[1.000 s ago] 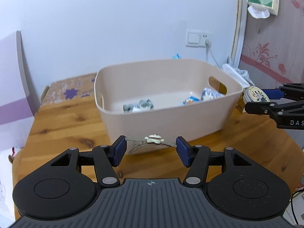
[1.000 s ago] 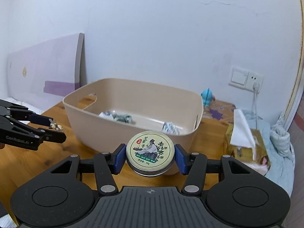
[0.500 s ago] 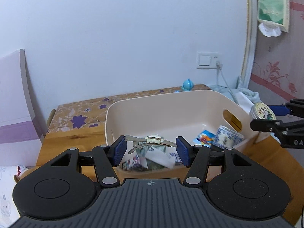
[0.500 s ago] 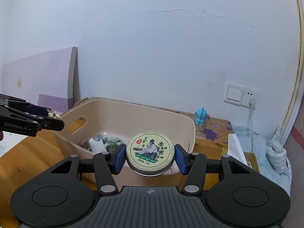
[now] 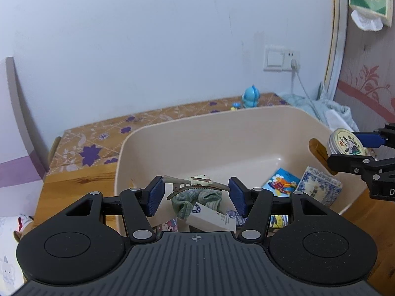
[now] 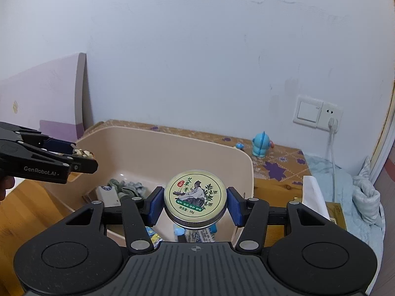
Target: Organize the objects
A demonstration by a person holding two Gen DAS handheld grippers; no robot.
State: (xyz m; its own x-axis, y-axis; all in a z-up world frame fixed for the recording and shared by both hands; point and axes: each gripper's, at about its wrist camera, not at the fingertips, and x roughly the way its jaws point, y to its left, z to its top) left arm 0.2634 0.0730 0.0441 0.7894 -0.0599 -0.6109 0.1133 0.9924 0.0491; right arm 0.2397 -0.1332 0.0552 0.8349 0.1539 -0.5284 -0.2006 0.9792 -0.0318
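Observation:
My left gripper (image 5: 196, 196) is shut on a slim hair clip (image 5: 195, 183) with a pale ornament, held crosswise over the near left part of the beige bin (image 5: 187, 133). My right gripper (image 6: 195, 206) is shut on a round balm tin (image 6: 195, 194) with a pale illustrated lid, hanging over the bin's near right end (image 6: 246, 172). In the left wrist view the tin (image 5: 346, 143) and the right gripper (image 5: 358, 151) show at the right edge. The right wrist view shows the left gripper (image 6: 81, 159) with the clip (image 6: 82, 153) at the left.
Inside the bin lie a green sock (image 5: 195, 199), a white box (image 5: 209, 218), a blue cartoon card (image 5: 280, 182) and a blue-patterned packet (image 5: 318, 188). A blue toy figure (image 5: 250, 96) stands behind on a patterned cabinet (image 5: 98, 138). Cloths and a tissue box (image 6: 316, 197) lie at the right.
Both grippers have moved forward from in front of the bin to above it, still holding the clip and the tin. The bin's contents now lie right under them.

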